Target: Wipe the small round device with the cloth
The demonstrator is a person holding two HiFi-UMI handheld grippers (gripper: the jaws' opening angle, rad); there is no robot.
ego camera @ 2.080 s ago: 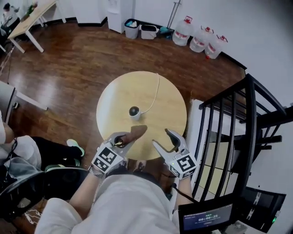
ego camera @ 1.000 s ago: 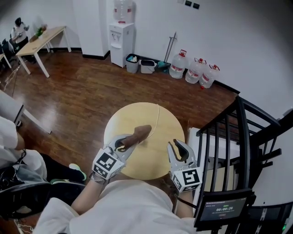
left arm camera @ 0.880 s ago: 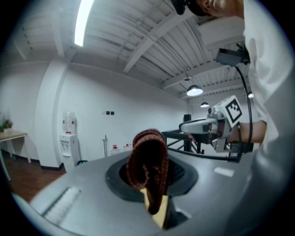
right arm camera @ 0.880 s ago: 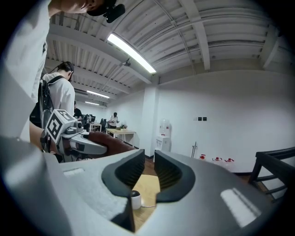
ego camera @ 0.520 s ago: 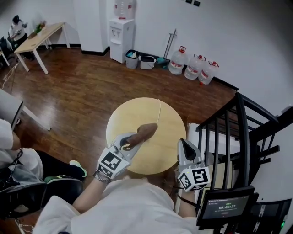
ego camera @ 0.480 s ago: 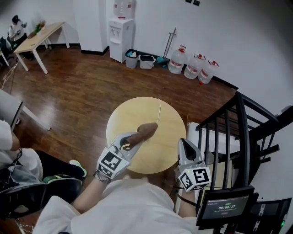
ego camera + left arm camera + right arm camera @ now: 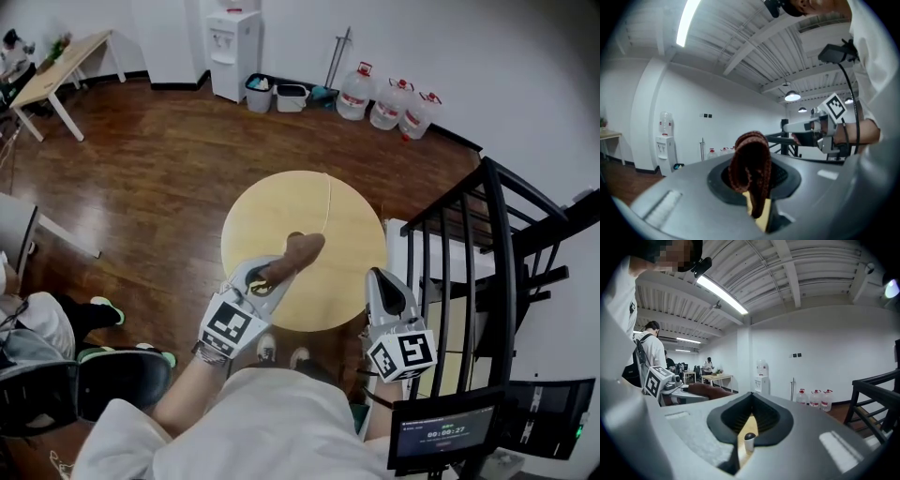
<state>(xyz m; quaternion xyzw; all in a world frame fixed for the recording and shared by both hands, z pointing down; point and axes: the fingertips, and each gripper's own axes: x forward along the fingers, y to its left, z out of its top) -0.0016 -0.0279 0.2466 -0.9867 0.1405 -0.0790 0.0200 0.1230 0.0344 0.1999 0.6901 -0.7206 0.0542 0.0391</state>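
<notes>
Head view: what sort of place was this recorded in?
Probably an office or workshop room: a water dispenser and spare water jugs stand along the white wall, a desk sits far left, and a black stair railing borders the wood floor.

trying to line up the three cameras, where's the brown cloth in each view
Head view: brown cloth at centre, over the round table, in the left gripper.
Left gripper view: brown cloth dead centre, pinched between the jaws.
Right gripper view: brown cloth low, left of centre.
Shared landmark: the white water dispenser against the wall.
</notes>
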